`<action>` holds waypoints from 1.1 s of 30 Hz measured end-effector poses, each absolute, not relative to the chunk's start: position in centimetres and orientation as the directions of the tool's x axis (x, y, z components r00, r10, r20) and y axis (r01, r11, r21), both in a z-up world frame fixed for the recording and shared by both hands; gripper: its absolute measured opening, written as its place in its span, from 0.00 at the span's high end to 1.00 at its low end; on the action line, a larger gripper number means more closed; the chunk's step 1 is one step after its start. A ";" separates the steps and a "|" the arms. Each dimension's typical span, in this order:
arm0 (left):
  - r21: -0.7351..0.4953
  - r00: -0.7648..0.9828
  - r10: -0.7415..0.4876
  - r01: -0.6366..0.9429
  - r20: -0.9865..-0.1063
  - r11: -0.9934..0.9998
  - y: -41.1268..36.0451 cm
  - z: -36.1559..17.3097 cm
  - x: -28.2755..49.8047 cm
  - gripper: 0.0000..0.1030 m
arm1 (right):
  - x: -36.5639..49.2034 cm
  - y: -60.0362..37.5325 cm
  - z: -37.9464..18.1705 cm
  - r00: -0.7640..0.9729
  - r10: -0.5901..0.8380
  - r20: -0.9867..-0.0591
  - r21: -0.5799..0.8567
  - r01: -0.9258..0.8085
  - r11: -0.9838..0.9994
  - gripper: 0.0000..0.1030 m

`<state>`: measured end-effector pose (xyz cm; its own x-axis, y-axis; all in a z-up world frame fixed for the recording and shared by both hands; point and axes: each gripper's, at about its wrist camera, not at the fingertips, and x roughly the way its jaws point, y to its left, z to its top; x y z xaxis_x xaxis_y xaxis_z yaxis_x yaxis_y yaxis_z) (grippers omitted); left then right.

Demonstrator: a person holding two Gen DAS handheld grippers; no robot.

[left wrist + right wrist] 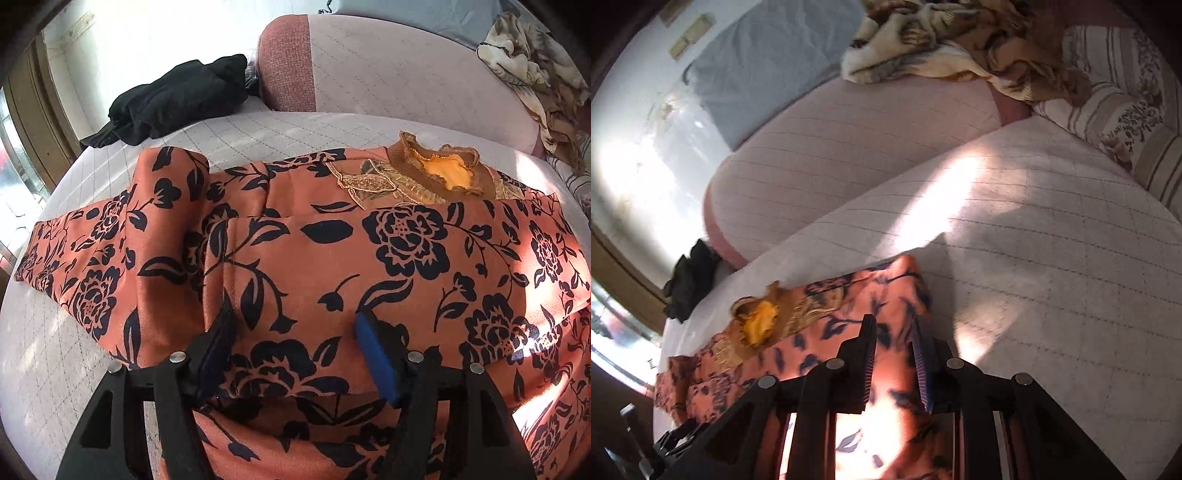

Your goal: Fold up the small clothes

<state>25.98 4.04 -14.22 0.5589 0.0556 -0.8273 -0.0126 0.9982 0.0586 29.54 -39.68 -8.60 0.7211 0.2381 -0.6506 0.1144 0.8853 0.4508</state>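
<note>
Left hand-held gripper [295,325] jaws apart over floral top [332,258]; right hand-held gripper [894,332] parted, fabric between.

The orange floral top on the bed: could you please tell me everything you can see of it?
The orange floral top is a soft, suede-looking garment printed with dark navy roses and leaves. Its ruffled brown collar has gold embroidery beside it and a yellow lining. It lies on the quilted bed cover, collar away from the cameras, the hem doubled up over the body, one sleeve spread leftward. The left gripper stands open over it; the right gripper is over its edge.
</note>
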 end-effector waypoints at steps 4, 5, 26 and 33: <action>0.041 0.546 0.035 -0.001 -0.837 0.999 4.2 -13.5 25.8 0.33 | 28.6 -35.3 -11.4 0.584 0.440 -0.683 0.553 0.019 0.833 0.14; 0.013 0.554 0.015 -0.007 -0.833 1.000 4.8 -12.7 25.4 0.33 | 28.6 -35.5 -13.0 0.561 0.400 -0.725 0.519 0.064 0.852 0.18; -0.517 0.647 0.111 -0.690 -0.755 0.507 45.1 -14.6 23.3 0.29 | 17.0 -29.5 -12.8 0.669 0.302 -0.679 0.374 -0.038 0.927 0.25; -0.441 0.592 0.135 -0.715 -0.794 0.543 47.8 -15.1 26.4 0.77 | 17.5 -28.9 -13.1 0.683 0.289 -0.671 0.348 -0.054 0.936 0.25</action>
<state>26.41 47.76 -15.11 0.5922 0.1346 -0.7945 -0.7149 0.5426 -0.4409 17.45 -28.90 -13.13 0.6825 0.2890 -0.6713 -0.0542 0.9360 0.3479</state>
